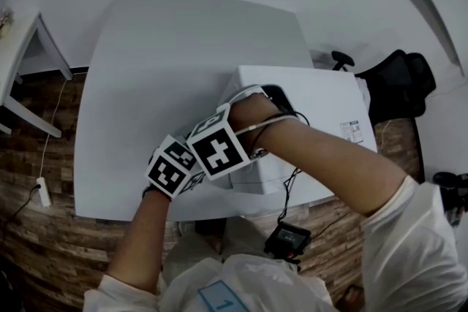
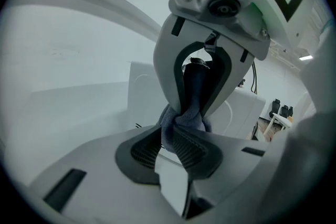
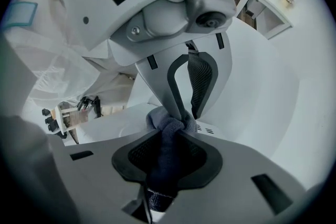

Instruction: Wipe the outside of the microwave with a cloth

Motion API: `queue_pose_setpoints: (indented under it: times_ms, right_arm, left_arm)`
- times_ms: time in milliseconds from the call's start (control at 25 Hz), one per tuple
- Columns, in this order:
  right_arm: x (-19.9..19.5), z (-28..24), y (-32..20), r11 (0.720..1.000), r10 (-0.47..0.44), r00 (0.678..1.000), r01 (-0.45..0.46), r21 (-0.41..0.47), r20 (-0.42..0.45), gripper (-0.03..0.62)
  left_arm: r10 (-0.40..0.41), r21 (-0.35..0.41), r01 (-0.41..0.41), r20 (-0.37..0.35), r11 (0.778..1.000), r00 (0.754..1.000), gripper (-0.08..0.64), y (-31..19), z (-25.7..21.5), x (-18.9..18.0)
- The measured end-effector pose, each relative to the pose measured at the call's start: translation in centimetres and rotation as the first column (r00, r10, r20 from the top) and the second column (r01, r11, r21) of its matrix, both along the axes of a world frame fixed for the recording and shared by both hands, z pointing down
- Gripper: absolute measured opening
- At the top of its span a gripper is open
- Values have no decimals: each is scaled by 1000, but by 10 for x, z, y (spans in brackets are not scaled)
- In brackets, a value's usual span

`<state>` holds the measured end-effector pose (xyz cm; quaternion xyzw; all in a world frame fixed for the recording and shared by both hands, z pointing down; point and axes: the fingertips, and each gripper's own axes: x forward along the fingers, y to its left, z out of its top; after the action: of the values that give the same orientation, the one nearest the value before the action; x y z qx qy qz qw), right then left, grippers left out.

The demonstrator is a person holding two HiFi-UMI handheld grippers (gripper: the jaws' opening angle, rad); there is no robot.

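Note:
A white microwave (image 1: 314, 106) stands on the right part of a white table (image 1: 183, 47). Both grippers meet at its front left corner, their marker cubes side by side. My left gripper (image 2: 170, 136) is shut on a dark blue-grey cloth (image 2: 181, 123). The right gripper (image 3: 168, 139) pinches the same cloth (image 3: 165, 160) from above, with a strip of it running back between its pads. The bunched cloth lies against the microwave's top (image 3: 121, 123), near its vent slots. In the head view the cubes and hands hide the cloth.
A black office chair (image 1: 398, 84) stands behind the microwave at the right. A white side table (image 1: 29, 84) is at the left, and a power strip (image 1: 44, 192) lies on the wooden floor. A black device (image 1: 287, 239) on a cable hangs at the person's waist.

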<state>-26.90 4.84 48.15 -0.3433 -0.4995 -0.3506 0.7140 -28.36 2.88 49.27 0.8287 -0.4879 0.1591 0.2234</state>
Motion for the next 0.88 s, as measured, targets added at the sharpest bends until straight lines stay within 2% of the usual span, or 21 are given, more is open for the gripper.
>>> queue_pose_setpoints:
  times_ms: [320, 600, 760, 880]
  right_arm:
    - [-31, -1, -35, 998, -24, 996, 19, 58, 84, 100]
    - [-57, -12, -63, 989, -67, 978, 38, 146, 196, 100]
    - [-70, -34, -76, 980, -82, 943, 18, 197, 321, 100]
    - [-72, -60, -89, 977, -25, 889, -76, 201, 458, 100]
  left_arm:
    - [-43, 14, 43, 10, 999, 999, 55, -35, -4, -32]
    - [-89, 41, 87, 62, 995, 994, 55, -58, -17, -57]
    - [-121, 97, 116, 52, 989, 991, 55, -61, -43, -69]
    - [-123, 165, 119, 15, 979, 992, 68, -59, -77, -68]
